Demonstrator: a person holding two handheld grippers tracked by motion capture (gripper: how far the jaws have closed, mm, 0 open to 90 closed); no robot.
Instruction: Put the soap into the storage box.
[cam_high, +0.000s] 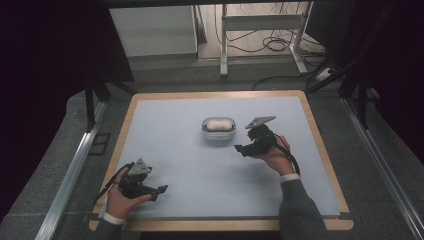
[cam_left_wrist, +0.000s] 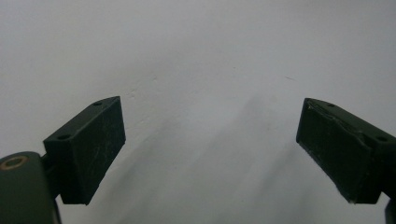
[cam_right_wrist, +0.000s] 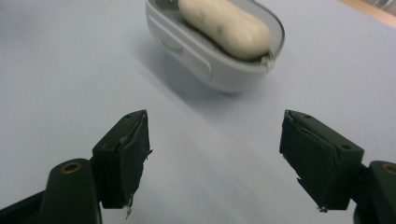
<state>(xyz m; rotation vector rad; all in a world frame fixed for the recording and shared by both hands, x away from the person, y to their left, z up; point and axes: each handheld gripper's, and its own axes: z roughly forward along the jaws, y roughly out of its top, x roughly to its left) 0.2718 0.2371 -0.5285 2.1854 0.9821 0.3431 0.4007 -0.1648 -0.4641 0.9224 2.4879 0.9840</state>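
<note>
A grey oval dish (cam_high: 218, 132) holding a white oblong piece (cam_high: 218, 124) stands near the middle of the pale blue mat (cam_high: 200, 170). In the right gripper view the dish (cam_right_wrist: 196, 56) and its white piece (cam_right_wrist: 224, 25) lie just ahead of the jaws. My right gripper (cam_high: 240, 148) is open, a short way to the dish's right, with nothing between its fingers (cam_right_wrist: 123, 158). My left gripper (cam_high: 162, 190) is open at the mat's front left, over bare mat (cam_left_wrist: 205, 70), its pads (cam_left_wrist: 91, 149) empty.
The mat lies on a wooden board (cam_high: 320, 150) with a raised edge. Grey carpet (cam_high: 365, 165) and metal rails (cam_high: 70, 175) flank it. A white frame (cam_high: 260, 30) and cables (cam_high: 277, 45) are on the floor beyond the far edge.
</note>
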